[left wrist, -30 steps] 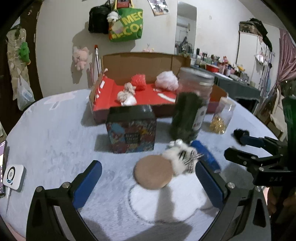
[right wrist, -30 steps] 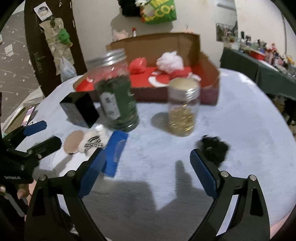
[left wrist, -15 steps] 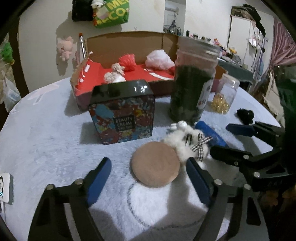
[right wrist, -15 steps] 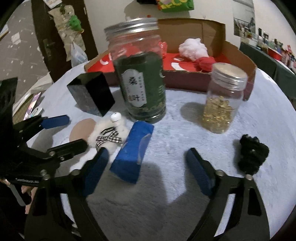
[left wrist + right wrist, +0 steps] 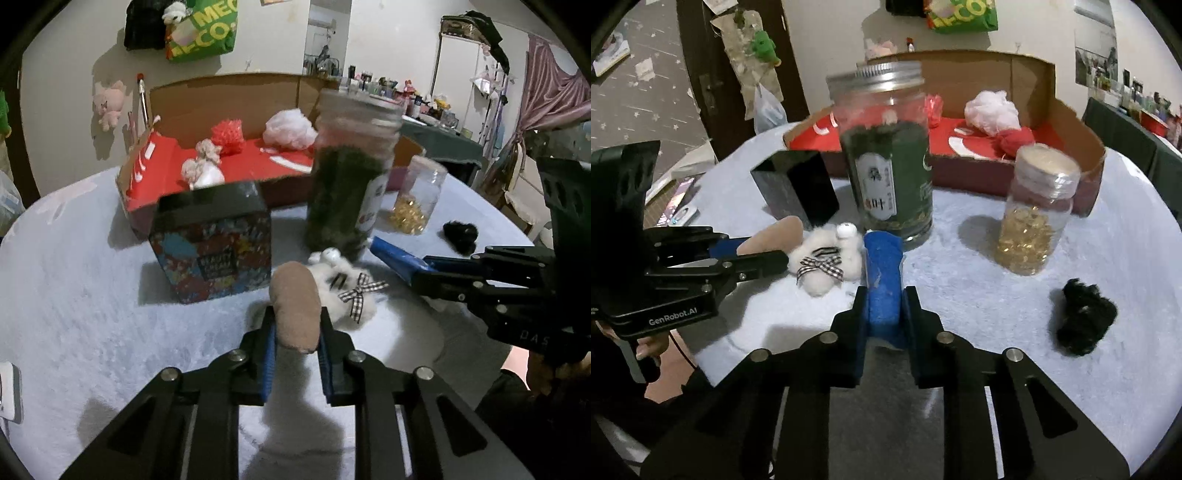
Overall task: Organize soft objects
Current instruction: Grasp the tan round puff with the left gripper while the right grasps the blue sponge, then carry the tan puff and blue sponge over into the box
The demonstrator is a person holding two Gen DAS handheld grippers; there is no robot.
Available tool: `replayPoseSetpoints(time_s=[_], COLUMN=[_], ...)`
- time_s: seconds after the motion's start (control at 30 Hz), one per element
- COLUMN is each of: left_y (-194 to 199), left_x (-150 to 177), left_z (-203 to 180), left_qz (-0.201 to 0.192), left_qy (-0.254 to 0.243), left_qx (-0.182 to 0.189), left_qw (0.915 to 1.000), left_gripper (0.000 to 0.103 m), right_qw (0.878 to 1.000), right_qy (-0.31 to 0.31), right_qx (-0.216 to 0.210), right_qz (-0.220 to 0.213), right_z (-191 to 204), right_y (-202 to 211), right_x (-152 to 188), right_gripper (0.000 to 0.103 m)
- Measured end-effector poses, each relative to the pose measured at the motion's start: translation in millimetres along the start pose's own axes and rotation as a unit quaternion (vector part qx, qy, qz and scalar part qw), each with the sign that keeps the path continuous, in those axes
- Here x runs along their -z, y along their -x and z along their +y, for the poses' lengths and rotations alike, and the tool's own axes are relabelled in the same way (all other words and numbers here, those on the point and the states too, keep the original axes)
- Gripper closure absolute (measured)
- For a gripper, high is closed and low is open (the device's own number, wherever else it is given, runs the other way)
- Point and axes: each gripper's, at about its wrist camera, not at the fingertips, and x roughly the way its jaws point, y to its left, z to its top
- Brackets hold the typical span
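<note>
Left gripper (image 5: pixel 295 332) clamps the puff (image 5: pixel 295 306), right gripper (image 5: pixel 884 310) the sponge (image 5: pixel 882 273) — plush (image 5: pixel 827 262) between, jar (image 5: pixel 886 162) just behind.

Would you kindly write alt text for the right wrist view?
The right gripper is shut on a blue sponge on a pale fuzzy tablecloth. Behind stand a tea jar and a smaller jar; the left gripper holds a tan puff.

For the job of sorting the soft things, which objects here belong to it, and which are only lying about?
Belong to the job:
- tan puff, pinched in the left gripper
- blue sponge, pinched in the right gripper
- white fluffy toy
- black pom-pom
- cardboard box with soft items inside

Just lying about:
- green jar
- small jar
- patterned tin
</note>
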Motion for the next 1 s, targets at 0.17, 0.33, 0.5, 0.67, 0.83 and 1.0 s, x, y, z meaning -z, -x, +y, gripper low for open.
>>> replayPoseSetpoints(time_s=[0.17, 0.33, 0.5, 0.67, 0.83, 1.0], left_y=[10.1, 15.5, 17.4, 15.7, 15.5, 13.7], left_x=[-8.4, -14.2, -19.7, -21.3, -20.8, -17.6], left_z=[-7.9, -10.6, -15.3, -19.7, -21.0, -14.7], left_qz=[-0.015, -0.021, -0.025, -0.022, -0.021, -0.016], left_qy=[-0.009, -0.011, -0.019, -0.023, -0.024, -0.018], left_qx=[0.005, 0.008, 0.016, 0.022, 0.023, 0.015], left_qw=[0.9998, 0.9997, 0.9994, 0.9992, 0.9992, 0.9996], left_gripper=[0.083, 0.083, 0.083, 0.083, 0.083, 0.083], right_qw=[1.000, 1.000, 0.999, 1.000, 1.000, 1.000], right_qy=[0.012, 0.016, 0.015, 0.014, 0.013, 0.010], right_qx=[0.002, 0.000, 0.003, 0.005, 0.005, 0.011], right_qz=[-0.015, -0.027, -0.031, -0.027, -0.024, -0.020], right_z=[2.4, 1.7, -0.5, -1.0, -2.1, -7.7], right_y=[13.8, 26.9, 31.6, 30.9, 29.5, 30.2], right_x=[-3.3, -7.8, -8.7, -8.1, -6.9, -6.1], right_gripper=[0.087, 0.087, 0.087, 0.087, 0.087, 0.087])
